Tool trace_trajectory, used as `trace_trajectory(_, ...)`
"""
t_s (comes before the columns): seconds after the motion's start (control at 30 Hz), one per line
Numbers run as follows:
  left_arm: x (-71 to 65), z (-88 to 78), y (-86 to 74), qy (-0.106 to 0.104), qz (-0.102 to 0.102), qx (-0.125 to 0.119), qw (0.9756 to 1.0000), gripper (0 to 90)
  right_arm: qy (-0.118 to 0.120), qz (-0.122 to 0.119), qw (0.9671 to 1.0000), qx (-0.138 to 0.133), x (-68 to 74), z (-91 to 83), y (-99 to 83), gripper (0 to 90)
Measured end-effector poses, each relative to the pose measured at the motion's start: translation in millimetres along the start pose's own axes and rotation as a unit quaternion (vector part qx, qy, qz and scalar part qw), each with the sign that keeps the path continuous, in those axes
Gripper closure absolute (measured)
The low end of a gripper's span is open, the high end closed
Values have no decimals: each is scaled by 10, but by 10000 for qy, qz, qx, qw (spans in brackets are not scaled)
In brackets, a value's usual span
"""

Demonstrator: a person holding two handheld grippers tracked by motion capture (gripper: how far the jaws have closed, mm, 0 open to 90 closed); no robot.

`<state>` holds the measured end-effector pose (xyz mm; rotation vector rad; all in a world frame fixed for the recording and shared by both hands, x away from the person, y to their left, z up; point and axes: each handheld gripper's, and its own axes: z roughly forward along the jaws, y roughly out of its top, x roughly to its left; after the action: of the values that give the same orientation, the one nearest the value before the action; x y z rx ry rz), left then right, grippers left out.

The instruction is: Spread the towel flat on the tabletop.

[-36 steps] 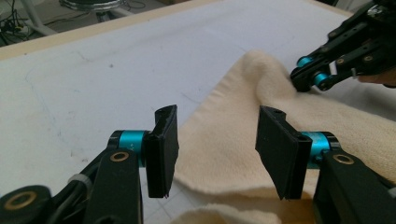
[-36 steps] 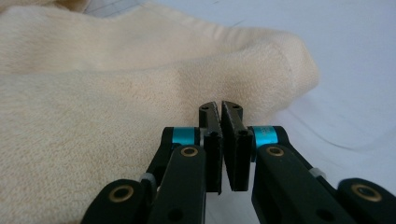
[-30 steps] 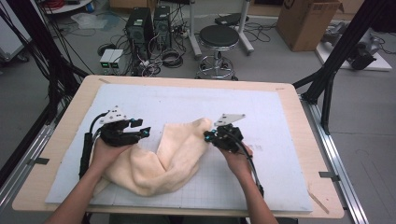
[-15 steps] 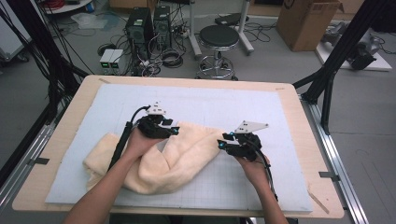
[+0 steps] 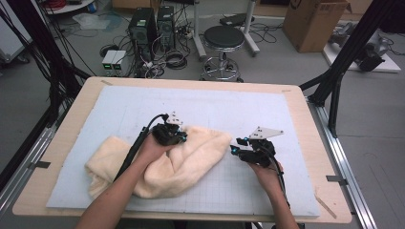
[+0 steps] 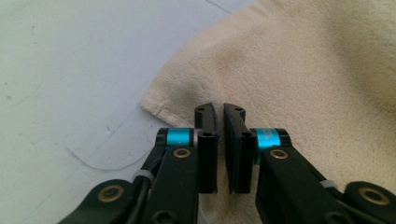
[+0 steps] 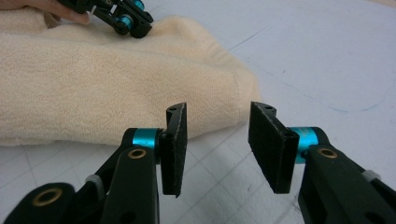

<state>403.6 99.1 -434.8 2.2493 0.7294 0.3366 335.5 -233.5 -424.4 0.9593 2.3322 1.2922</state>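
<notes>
High view: the cream towel (image 5: 162, 162) lies rumpled on the worktop (image 5: 296, 191), the left gripper (image 5: 180, 137) has crossed to its far edge and its fingers have just closed, nothing pinched, while the right gripper (image 5: 235, 145), just opened, waits beside it for regrasping.

Left gripper (image 5: 177, 138) jaws just closed, right gripper (image 5: 234, 149) opening

Table (image 5: 305, 124) (matted) under towel (image 5: 200, 152)

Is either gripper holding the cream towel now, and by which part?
Neither: the left gripper has just closed, empty, above the towel near a corner; the right gripper, just opening, holds nothing.
</notes>
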Motion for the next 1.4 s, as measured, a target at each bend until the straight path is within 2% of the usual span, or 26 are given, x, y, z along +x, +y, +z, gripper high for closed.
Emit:
trace_trajectory(0.1,53,-95,-11,106,-106,-23,9999,855,5,-5,10000,36,16,34,16,577)
trace_trajectory(0.3,234,-460,-67,440,-320,-420,9976,855,47,-40,10000,9,12,123,85,593)
trace_trajectory(0.43,378,-684,-150,661,-414,-482,9958,855,97,20,9999,18,3,254,156,598)
trace_trajectory(0.5,425,-745,-190,711,-469,-475,9952,855,139,45,9999,10,11,343,203,606)
trace_trajectory(0.6,488,-829,-262,811,-510,-462,9943,855,208,83,9997,8,22,502,288,606)
trace_trajectory(0.73,564,-901,-373,932,-592,-431,9930,855,228,29,9994,275,47,740,379,602)
trace_trajectory(0.93,635,-940,-475,935,-728,-408,9921,855,269,148,9989,351,64,960,395,600)
trace_trajectory(0.97,637,-942,-478,945,-736,-410,9920,855,222,84,9984,505,86,1007,421,608)
trace_trajectory(1.0,642,-944,-480,919,-739,-419,9921,855,192,71,9983,541,98,1035,435,622)
trace_trajectory(1.07,637,-947,-482,929,-763,-408,9919,855,170,-1,9977,652,116,1096,479,721)
trace_trajectory(1.1,632,-947,-482,942,-750,-425,9918,855,219,-23,9976,657,112,1106,489,803)
trace_trajectory(1.13,622,-950,-480,943,-752,-438,9917,855,267,-73,9973,679,111,1109,498,848)
trace_trajectory(1.27,572,-974,-449,896,-679,-559,9921,855,380,-92,9971,656,82,980,514,871)
trace_trajectory(1.4,525,-991,-392,838,-713,-723,9913,855,302,-109,9990,300,64,629,573,873)
